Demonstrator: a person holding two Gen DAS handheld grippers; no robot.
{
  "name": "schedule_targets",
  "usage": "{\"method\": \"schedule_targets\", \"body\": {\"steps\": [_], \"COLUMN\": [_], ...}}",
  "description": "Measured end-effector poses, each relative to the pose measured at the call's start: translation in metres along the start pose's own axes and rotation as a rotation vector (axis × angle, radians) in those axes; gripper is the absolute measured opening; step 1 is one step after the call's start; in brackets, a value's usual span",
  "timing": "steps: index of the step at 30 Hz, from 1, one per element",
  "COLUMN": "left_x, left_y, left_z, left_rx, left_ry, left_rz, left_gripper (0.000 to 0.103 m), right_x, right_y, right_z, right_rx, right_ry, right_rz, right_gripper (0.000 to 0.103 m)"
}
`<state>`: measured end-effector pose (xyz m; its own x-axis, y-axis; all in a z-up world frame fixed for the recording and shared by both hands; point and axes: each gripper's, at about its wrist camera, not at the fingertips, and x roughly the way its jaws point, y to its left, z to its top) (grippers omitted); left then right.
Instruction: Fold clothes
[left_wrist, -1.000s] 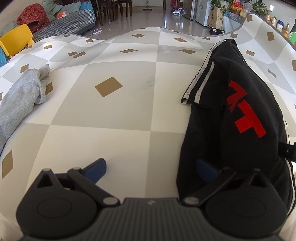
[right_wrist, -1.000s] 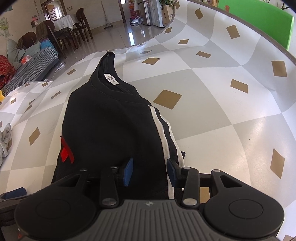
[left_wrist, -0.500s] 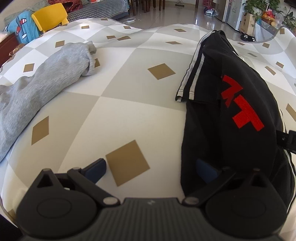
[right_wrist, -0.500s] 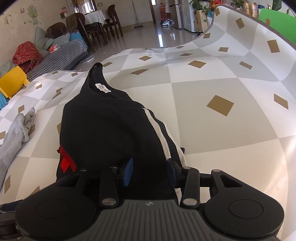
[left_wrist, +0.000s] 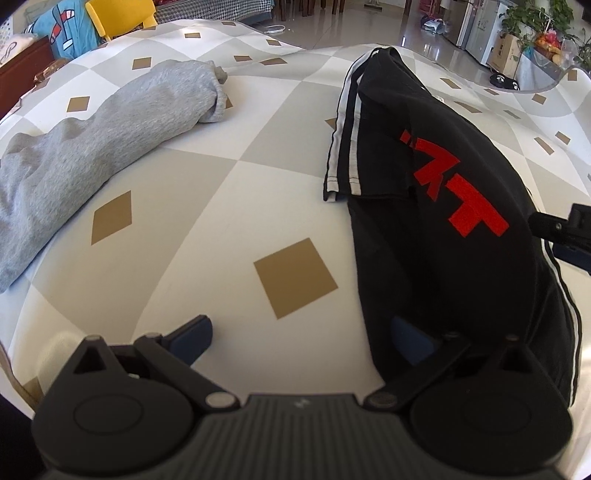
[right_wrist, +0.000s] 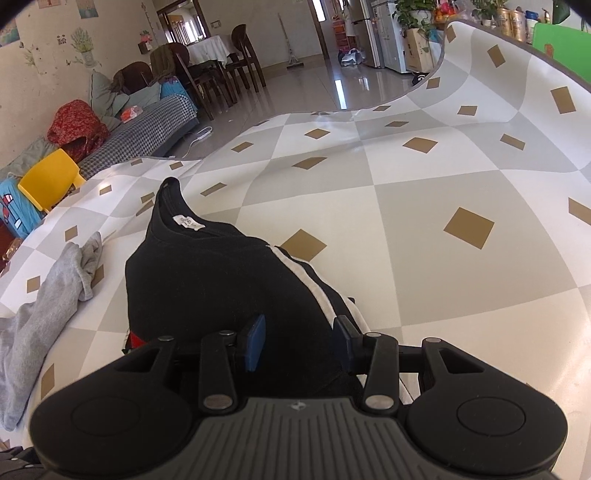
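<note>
The black shirt (left_wrist: 443, 229) lies folded lengthwise into a narrow strip on the checked tablecloth (left_wrist: 236, 229), collar and label at the far end, near hem at the two grippers. The left gripper (left_wrist: 303, 338) has its jaws spread wide: its left pad sits on bare cloth, its right pad lies at the shirt's near left edge, and nothing is pinched. The right gripper (right_wrist: 298, 341) has its jaws narrowed over the near hem beside the white side stripe (right_wrist: 314, 280); fabric lies between the pads, but the views do not show whether they are actually biting it. Risk 1: if only the top layer is caught, lifting the hem toward the collar will probably peel the layers apart and undo the lengthwise fold. Risk 2: with the left jaws released, a one-sided lift would likely skew the strip, and the folded-in sleeve (left_wrist: 343, 147) could slip out. Risk 3: the tablecloth is slick and rippled, so a drag could slide the whole shirt rather than fold it. Count: garments, two (one black shirt, one grey garment (left_wrist: 92, 147) lying well apart to the left, unfolded); grippers, two; tablecloth, one; yellow chair (right_wrist: 50, 177), one, off the table
</note>
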<state>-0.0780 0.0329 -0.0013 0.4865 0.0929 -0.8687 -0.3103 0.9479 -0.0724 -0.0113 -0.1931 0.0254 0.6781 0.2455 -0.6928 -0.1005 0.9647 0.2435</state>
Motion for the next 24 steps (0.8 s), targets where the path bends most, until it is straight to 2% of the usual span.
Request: {"method": "schedule_targets", "body": {"steps": [3, 8, 13, 19, 24], "left_x": [-0.001, -0.003, 0.003, 0.014, 0.029], "left_y": [0.007, 0.010, 0.004, 0.005, 0.003], "left_z": [0.007, 0.025, 0.045, 0.058, 0.064], "left_rx": [-0.056, -0.090, -0.035, -0.038, -0.035], "left_ry": [-0.017, -0.069, -0.110, -0.107, -0.097], "left_rz": [-0.034, -0.053, -0.007, -0.079, -0.085], "left_gripper": [0.103, 0.103, 0.103, 0.103, 0.103], "right_x": [-0.008, -0.012, -0.014, -0.015, -0.014], "right_y": [-0.006, -0.013, -0.020, -0.031, -0.028], "right_z": [0.003, 0.002, 0.000, -0.002, -0.007], "right_rx": [0.017, 0.029, 0.047, 0.109, 0.067], "right_ry": [-0.005, 0.027, 0.060, 0.102, 0.126], "right_rz": [-0.011, -0.017, -0.016, -0.004, -0.018], "right_gripper": [0.041, 0.043, 0.043, 0.043, 0.043]}}
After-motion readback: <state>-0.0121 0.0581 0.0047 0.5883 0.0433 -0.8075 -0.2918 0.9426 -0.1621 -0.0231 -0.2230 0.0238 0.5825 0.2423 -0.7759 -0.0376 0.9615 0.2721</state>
